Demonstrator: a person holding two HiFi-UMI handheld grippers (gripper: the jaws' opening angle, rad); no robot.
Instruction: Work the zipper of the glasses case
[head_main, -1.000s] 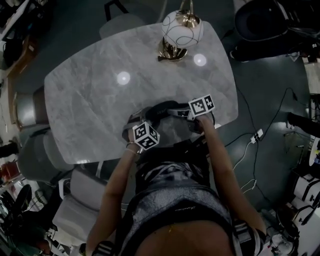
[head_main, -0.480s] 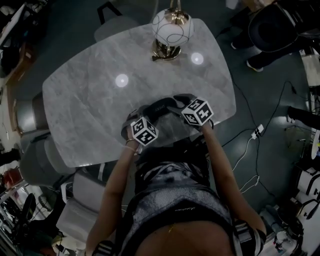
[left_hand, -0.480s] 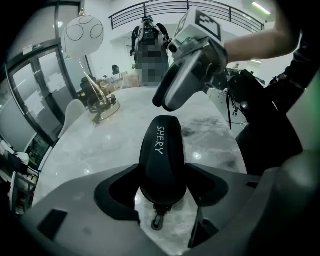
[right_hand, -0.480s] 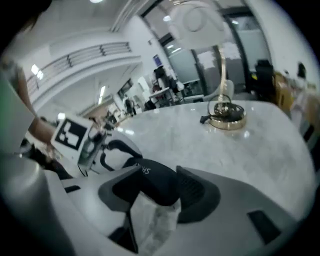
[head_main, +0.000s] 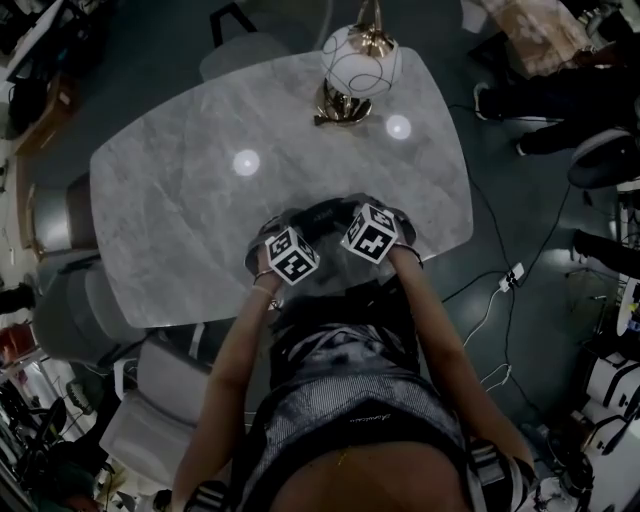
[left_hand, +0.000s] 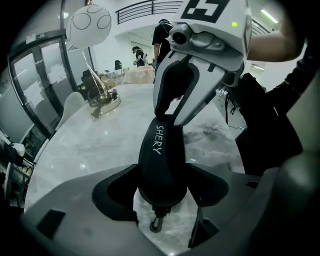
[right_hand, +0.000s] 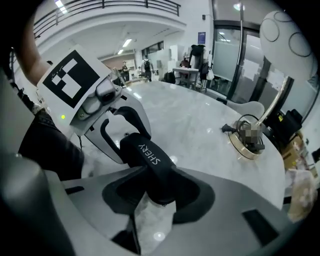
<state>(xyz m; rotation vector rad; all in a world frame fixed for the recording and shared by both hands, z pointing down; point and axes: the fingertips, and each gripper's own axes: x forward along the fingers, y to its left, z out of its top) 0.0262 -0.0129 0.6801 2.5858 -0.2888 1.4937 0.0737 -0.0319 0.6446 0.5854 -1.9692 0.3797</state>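
A black glasses case (left_hand: 161, 150) printed SHERY lies at the near edge of the marble table (head_main: 180, 200), held at both ends. My left gripper (left_hand: 161, 189) is shut on one end, where the zipper pull (left_hand: 157, 223) hangs free below the jaws. The jaws of my right gripper (right_hand: 159, 194) have just been closing with the case (right_hand: 150, 160) between them, and its pads now press on the other end. In the head view the two marker cubes sit close together, left (head_main: 291, 256) and right (head_main: 372, 232), with the case (head_main: 322, 212) dark beyond them.
A globe lamp (head_main: 360, 60) on a brass base stands at the table's far edge. Grey chairs stand at the left (head_main: 70, 300) and at the far side (head_main: 235, 50). Cables and a power strip (head_main: 512, 274) lie on the floor at the right.
The right gripper has rolled and shifted left toward the left gripper, so the two cubes now sit closer together. The left gripper has kept its place on the case.
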